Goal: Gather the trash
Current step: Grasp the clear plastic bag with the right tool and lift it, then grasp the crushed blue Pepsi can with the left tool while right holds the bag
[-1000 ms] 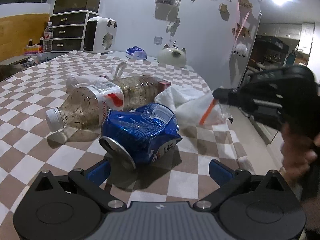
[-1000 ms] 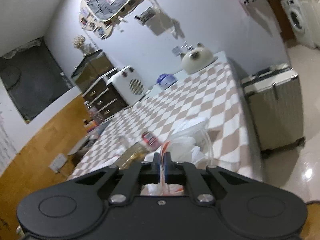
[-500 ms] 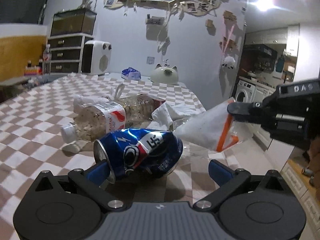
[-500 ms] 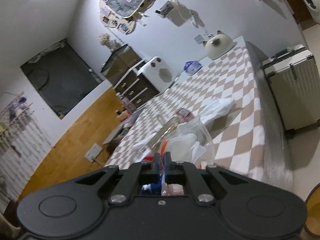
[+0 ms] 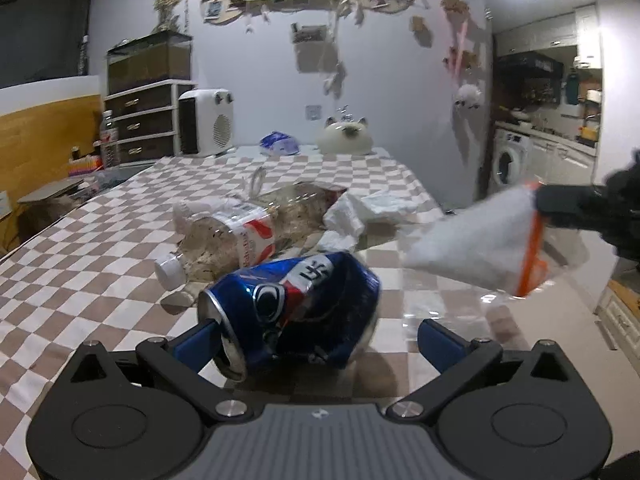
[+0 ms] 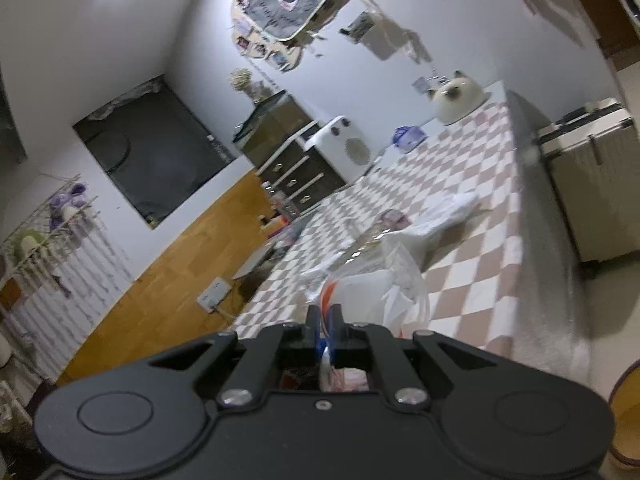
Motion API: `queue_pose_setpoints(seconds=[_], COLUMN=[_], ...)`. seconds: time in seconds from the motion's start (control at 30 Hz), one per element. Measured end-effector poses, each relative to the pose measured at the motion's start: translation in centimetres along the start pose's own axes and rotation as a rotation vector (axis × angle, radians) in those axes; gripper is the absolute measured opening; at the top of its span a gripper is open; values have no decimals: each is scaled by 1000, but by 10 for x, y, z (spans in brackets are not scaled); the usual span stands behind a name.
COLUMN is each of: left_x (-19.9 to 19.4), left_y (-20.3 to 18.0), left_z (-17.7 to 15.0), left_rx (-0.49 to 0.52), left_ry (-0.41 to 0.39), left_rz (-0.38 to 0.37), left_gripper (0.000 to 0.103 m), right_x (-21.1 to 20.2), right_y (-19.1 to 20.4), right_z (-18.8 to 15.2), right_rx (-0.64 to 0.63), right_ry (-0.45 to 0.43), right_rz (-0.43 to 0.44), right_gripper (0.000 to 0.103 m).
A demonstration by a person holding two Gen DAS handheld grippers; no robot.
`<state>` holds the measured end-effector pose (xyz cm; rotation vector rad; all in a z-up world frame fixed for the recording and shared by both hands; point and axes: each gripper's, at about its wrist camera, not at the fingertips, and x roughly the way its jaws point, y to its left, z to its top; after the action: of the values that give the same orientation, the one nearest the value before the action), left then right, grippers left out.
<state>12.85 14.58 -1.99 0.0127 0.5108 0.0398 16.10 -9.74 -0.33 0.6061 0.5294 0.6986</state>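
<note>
Lifted off the table (image 5: 100, 248) since the earlier frame, the plastic bag (image 5: 476, 240) is hanging from the right gripper (image 6: 325, 312), its jaws clenched on the orange-striped rim. The left gripper (image 5: 320, 340), jaws spread wide, is bracketing the crushed blue can (image 5: 296, 304), unclamped.

- My left gripper (image 5: 318, 334): matte black linkage arms, blue pads, silver screws, grey ribbed centre plate.
- My right gripper (image 6: 324, 318): the same black body, round embossed discs, blue-lined fingers (image 6: 311, 322).
</note>
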Motion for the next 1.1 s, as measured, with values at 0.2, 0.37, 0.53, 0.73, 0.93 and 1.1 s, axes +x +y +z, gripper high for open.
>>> queue_pose_setpoints(seconds=[0.2, 0.37, 0.53, 0.73, 0.93, 1.1], left_x=[14, 27, 45, 69, 75, 72], left_y=[2, -3, -14, -17, -8, 0], left_z=[5, 17, 34, 44, 47, 49], left_rx=[-56, -37, 11, 36, 30, 20], left_ry=[8, 8, 39, 58, 69, 93], left_rz=[62, 94, 102, 92, 40, -1], left_gripper=[103, 103, 103, 103, 103, 103], right_x=[-4, -4, -5, -5, -3, 5], right_y=[-14, -25, -36, -50, -55, -53], right_z=[-1, -2, 0, 1, 2, -3], right_rx=[-31, -19, -17, 0, -13, -28], right_ry=[-28, -29, -32, -30, -25, 23], right_rz=[-82, -94, -101, -117, -106, -83], right_gripper=[4, 4, 4, 4, 4, 4])
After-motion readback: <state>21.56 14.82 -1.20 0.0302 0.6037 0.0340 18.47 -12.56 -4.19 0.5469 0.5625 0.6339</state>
